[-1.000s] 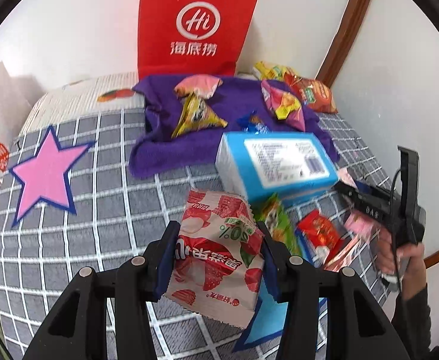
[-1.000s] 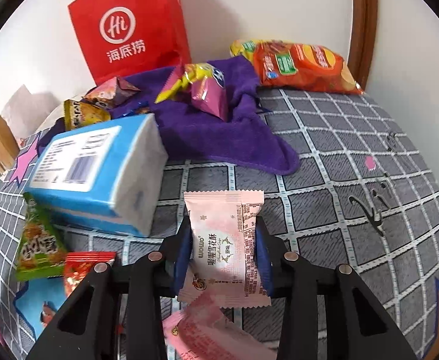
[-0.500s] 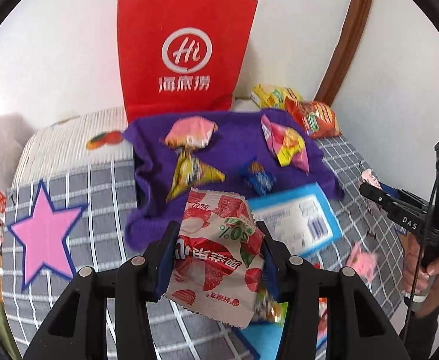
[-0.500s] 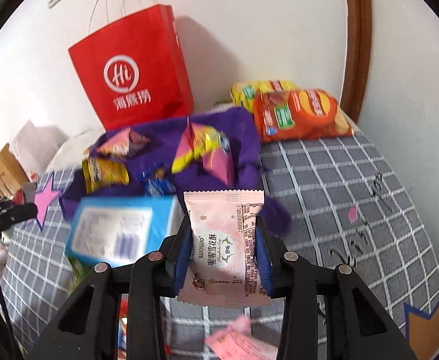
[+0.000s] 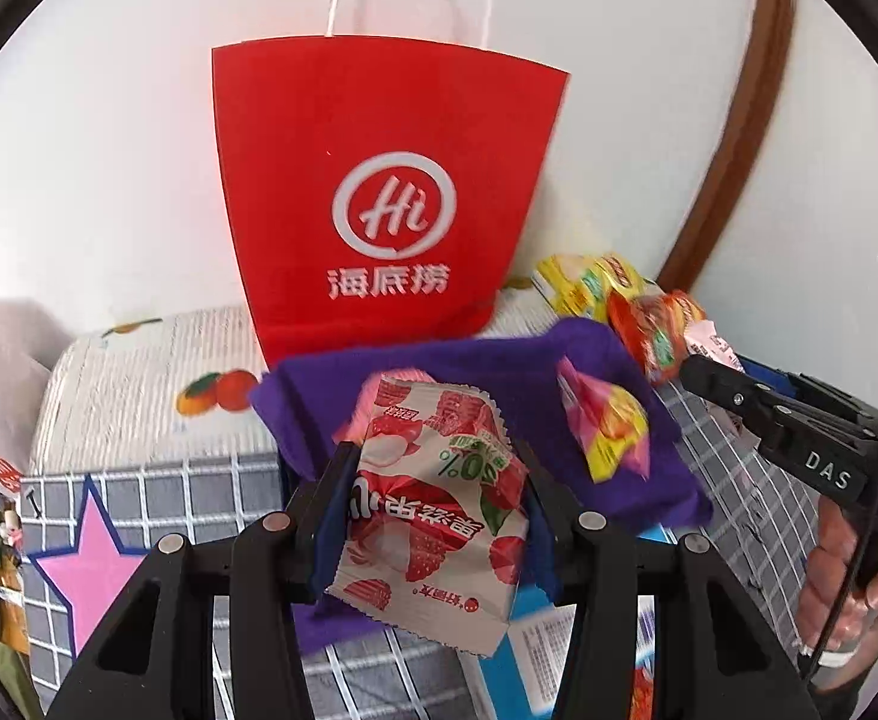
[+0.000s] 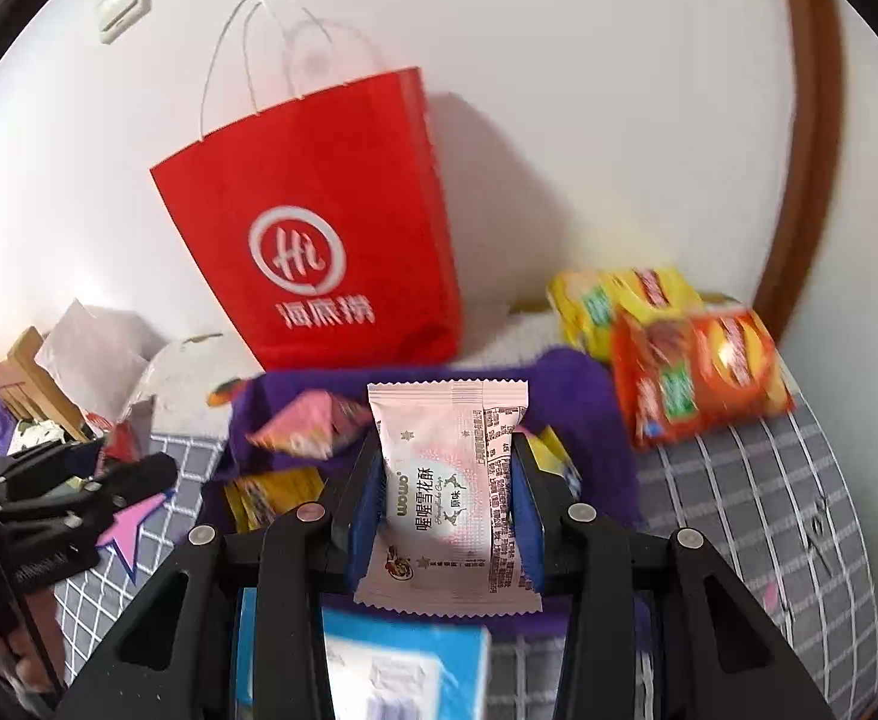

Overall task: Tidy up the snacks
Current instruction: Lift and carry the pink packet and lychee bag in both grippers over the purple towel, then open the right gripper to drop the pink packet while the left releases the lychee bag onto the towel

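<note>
Left gripper (image 5: 433, 516): black plastic arms, blue pads pinching a crinkled foil strawberry sachet (image 5: 433, 504) with zigzag-cut ends, held above the bed; its print reads upside down, only "0%" legible. Right gripper (image 6: 446, 516): same build, pads clamped on a flat matte pink packet (image 6: 448, 492), serrated top and bottom, marked "wowo" with Chinese characters; fine print on its right side too small to read. Below both, a glossy blue box (image 6: 391, 666), blurred and cut off by the frame, label unreadable. It lies on a grey grid-check bedcover (image 6: 757, 498) with a pink star (image 5: 88, 570) toward the left edge. Further back, a fuzzy purple cloth (image 5: 499, 372) carries a pink-yellow pillow pouch (image 5: 604, 426); other pouches there are partly hidden behind the held packets. At the far right corner, shiny orange and yellow chip bags (image 6: 691, 372), motion-blurred. Against the wall at the far edge, an upright red paper bag (image 5: 379, 192) with white cord handles, "Hi" logo and three Chinese characters.
</note>
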